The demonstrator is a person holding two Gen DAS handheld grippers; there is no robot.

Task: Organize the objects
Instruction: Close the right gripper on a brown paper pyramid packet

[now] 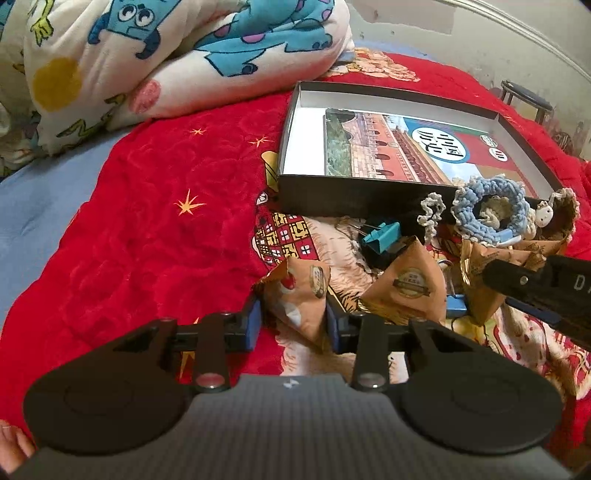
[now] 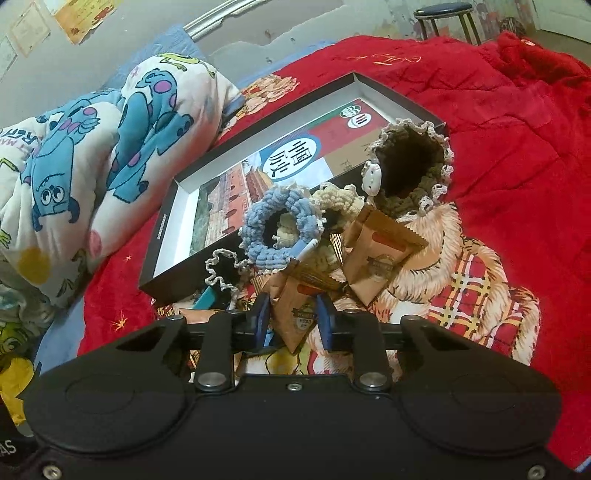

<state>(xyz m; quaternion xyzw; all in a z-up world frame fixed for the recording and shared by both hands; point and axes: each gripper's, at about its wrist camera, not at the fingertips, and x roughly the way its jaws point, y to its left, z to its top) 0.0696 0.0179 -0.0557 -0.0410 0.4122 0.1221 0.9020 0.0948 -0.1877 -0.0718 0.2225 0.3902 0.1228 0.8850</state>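
Observation:
Several brown triangular snack packets lie in a heap on the red bedspread. In the left wrist view my left gripper (image 1: 293, 319) is shut on one packet (image 1: 295, 284), with both blue pads against its sides. In the right wrist view my right gripper (image 2: 294, 321) is shut on another packet (image 2: 300, 314), which lies under a blue crochet scrunchie (image 2: 275, 227). A black finger (image 1: 517, 280) of the right gripper shows at the right edge of the left view, at the heap. A shallow black box (image 1: 295, 110) beyond the heap holds a printed book (image 1: 388, 147).
A brown crochet pouch (image 2: 410, 173) with a white button stands by the box corner. A teal binder clip (image 1: 380, 236) and cream crochet pieces (image 1: 430, 214) lie in the heap. A folded cartoon quilt (image 1: 147, 59) sits at the far left. A stool (image 2: 443, 14) stands beyond the bed.

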